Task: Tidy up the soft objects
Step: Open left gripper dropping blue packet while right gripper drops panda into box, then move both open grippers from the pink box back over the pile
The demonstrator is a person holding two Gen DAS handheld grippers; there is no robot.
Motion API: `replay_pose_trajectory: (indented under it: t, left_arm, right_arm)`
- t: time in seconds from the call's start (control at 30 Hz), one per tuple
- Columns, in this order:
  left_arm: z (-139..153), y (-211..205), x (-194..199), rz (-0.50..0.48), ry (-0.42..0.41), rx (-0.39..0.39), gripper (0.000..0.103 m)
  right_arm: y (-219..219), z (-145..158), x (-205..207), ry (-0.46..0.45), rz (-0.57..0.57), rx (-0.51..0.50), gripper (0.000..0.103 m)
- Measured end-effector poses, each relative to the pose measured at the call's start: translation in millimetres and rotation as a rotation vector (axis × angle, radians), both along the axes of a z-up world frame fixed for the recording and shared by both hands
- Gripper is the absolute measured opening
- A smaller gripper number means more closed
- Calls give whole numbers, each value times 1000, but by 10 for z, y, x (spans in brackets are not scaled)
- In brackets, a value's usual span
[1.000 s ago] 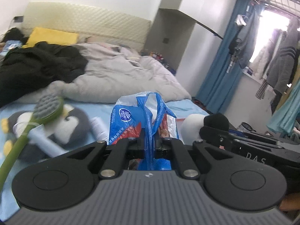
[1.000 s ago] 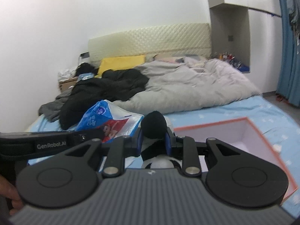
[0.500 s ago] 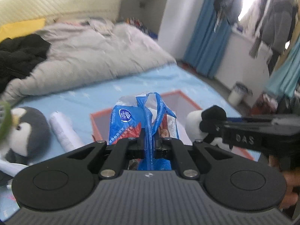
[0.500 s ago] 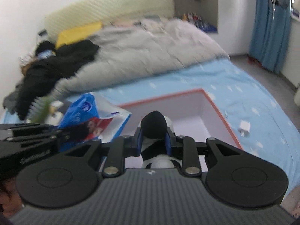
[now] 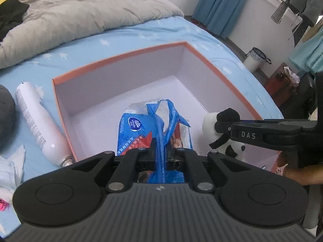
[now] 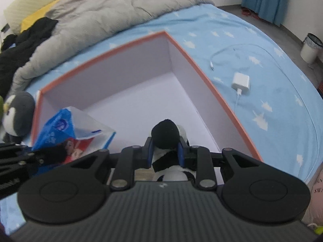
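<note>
Blue star-print bed sheet (image 6: 252, 46) carrying an open orange-rimmed box (image 5: 203, 56). Left tool (image 5: 161, 157), pressed together on the blue handle of a tissue pack (image 5: 141, 129), holds it over the box interior. Right tool (image 6: 164, 151) pinches a black-and-white plush toy (image 6: 165, 133) above the box's near right side. White spray can (image 5: 38, 125) lies beside the box.

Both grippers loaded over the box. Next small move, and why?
Probably lower both a little further, then let go. The left gripper is shut on the blue tissue pack and the right gripper grips the panda toy; both hang over the open, bare floor of the orange-rimmed box.
</note>
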State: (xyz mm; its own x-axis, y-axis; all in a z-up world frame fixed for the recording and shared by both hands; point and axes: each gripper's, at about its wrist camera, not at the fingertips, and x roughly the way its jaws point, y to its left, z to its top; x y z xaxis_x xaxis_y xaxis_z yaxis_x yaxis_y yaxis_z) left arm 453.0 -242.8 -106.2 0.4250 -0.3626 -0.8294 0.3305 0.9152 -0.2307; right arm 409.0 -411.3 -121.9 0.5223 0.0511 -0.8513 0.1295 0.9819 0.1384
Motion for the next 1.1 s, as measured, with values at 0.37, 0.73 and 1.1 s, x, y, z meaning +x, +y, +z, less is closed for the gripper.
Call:
replay_pose_trajectory:
  t: [0.37, 0.73, 1.1]
  left_arm:
    - [-96, 5, 47, 23, 17, 11, 36]
    - [372, 346, -506, 52, -211, 17, 38]
    - [443, 954, -1184, 135, -346, -28, 38]
  right_arm:
    - [-85, 11, -45, -18, 0, 29, 32]
    - [184, 380, -378, -197, 52, 43, 32]
    - [673, 429, -923, -368, 184, 33, 33]
